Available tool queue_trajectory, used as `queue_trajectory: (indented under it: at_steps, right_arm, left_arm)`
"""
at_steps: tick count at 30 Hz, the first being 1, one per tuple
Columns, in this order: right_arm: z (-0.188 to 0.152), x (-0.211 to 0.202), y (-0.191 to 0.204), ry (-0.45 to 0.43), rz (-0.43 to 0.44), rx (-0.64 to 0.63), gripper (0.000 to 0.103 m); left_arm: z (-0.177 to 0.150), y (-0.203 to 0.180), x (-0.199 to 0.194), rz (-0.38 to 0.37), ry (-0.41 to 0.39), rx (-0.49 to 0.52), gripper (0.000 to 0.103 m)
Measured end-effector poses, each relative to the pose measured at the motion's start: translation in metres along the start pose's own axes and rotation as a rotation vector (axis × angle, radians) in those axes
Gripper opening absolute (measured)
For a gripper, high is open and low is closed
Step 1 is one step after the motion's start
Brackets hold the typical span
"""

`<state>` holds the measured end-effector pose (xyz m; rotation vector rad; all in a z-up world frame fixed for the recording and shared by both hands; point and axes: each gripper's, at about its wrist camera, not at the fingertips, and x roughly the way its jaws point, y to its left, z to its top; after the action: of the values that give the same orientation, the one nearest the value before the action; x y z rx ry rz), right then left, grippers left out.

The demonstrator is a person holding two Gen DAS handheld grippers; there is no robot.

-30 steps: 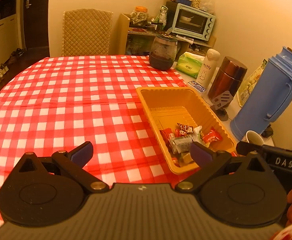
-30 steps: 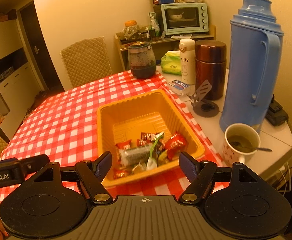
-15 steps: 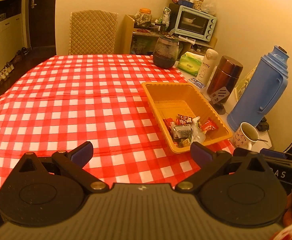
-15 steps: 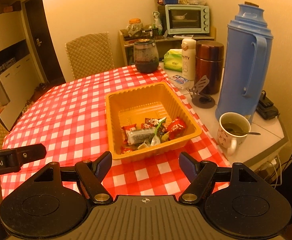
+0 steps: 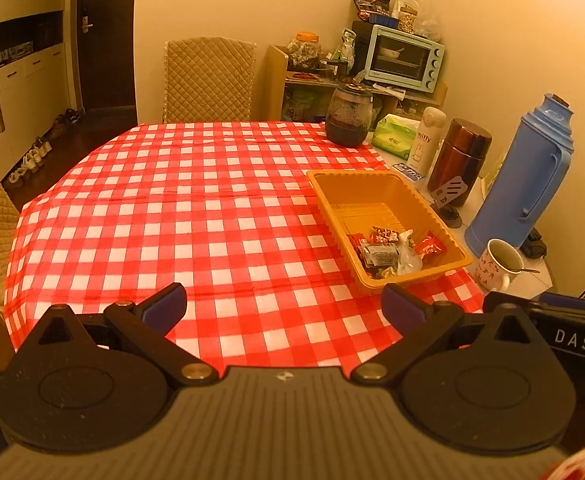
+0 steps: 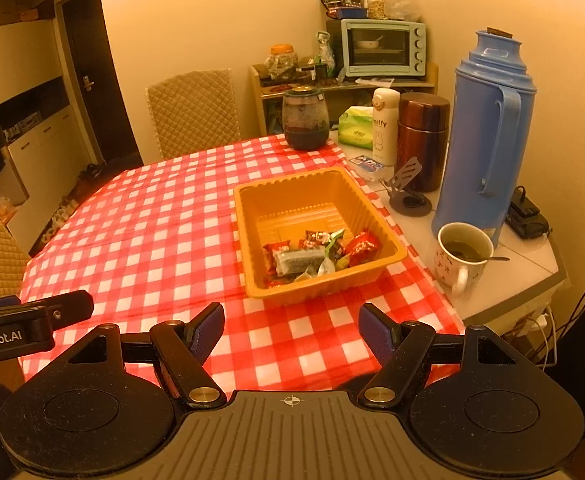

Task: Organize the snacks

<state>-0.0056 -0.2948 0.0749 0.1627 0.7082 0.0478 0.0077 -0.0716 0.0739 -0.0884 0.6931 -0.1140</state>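
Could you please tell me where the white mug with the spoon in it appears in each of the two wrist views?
Left wrist: the mug stands at the right, past the near right corner of the orange tray.
Right wrist: the mug stands right of centre, right of the same tray.
Shared landmark: the blue thermos just behind the mug.

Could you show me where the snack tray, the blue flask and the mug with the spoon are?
Snack tray [image 6: 388,258]: right wrist view, on its bare near-right rim.
Blue flask [image 6: 478,140]: right wrist view, on the middle of its body.
Mug [image 6: 450,270]: right wrist view, on its patterned outer wall.
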Motion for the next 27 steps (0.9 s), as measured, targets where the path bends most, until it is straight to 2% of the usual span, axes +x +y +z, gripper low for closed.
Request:
queue_trajectory:
  at_steps: [9,27]
  right_arm:
    - [-0.008,-0.019,0.004,-0.006,-0.006,-0.017,0.074]
    - [-0.014,-0.019,0.0,-0.003,-0.004,0.002,0.074]
  left_arm:
    - [-0.013,-0.006,-0.012,-0.01,0.008,0.01,0.103]
    - [-0.014,-0.01,-0.012,-0.015,0.011,0.023,0.103]
